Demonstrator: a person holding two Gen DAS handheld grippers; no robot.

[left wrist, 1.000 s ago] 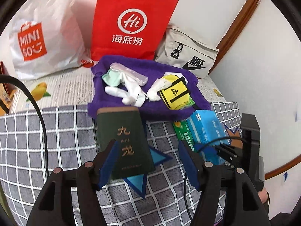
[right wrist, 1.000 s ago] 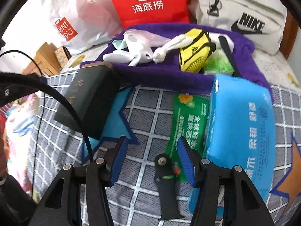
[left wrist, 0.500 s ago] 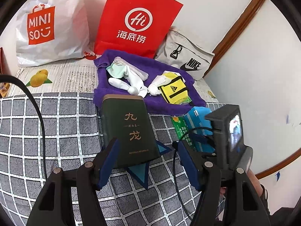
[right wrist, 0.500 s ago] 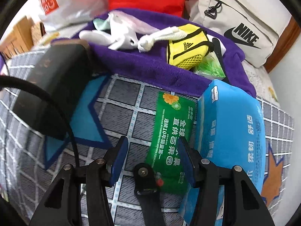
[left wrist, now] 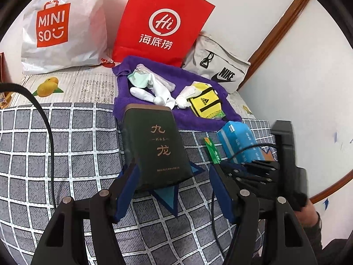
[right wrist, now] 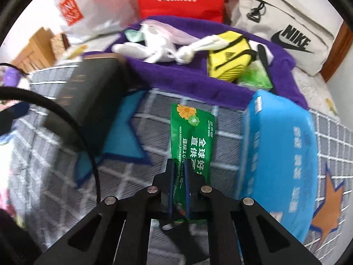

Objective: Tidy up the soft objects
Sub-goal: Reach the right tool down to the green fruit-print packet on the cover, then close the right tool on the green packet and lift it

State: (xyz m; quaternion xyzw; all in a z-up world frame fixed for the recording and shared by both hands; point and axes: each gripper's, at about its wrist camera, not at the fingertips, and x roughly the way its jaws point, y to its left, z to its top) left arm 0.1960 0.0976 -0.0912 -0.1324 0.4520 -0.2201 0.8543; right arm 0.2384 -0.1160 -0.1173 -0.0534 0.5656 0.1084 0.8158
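**Right gripper closing on green packet as left hangs open over dark box**

The right gripper [right wrist: 179, 170] is closing its jaws on the near end of a flat, glossy green packet [right wrist: 192, 137], which lies on the grey checked bedcover [right wrist: 66, 187] between a dark box and a blue tissue pack [right wrist: 282, 154]. The packet's lower end is hidden behind the blue pads, and much of the right wrist view is blurred, so the print on the blue pack is hard to read. The left gripper [left wrist: 174, 178] stands partly open and holds nothing; the near corner of the dark green box [left wrist: 154, 145], rigid with gold characters, sits between its fingers without touching them. Beyond, a fuzzy purple towel [left wrist: 198, 121] carries white socks [left wrist: 154, 92] and a yellow mesh pouch [left wrist: 205, 106]. A red paper bag [left wrist: 158, 22], a white plastic bag [left wrist: 61, 26] and a beige canvas bag [left wrist: 218, 72] line the wall, closing off the far edge. Bare bedcover lies open to the left. A hand [left wrist: 308, 212] shows at the frame's right edge, partly cut off.
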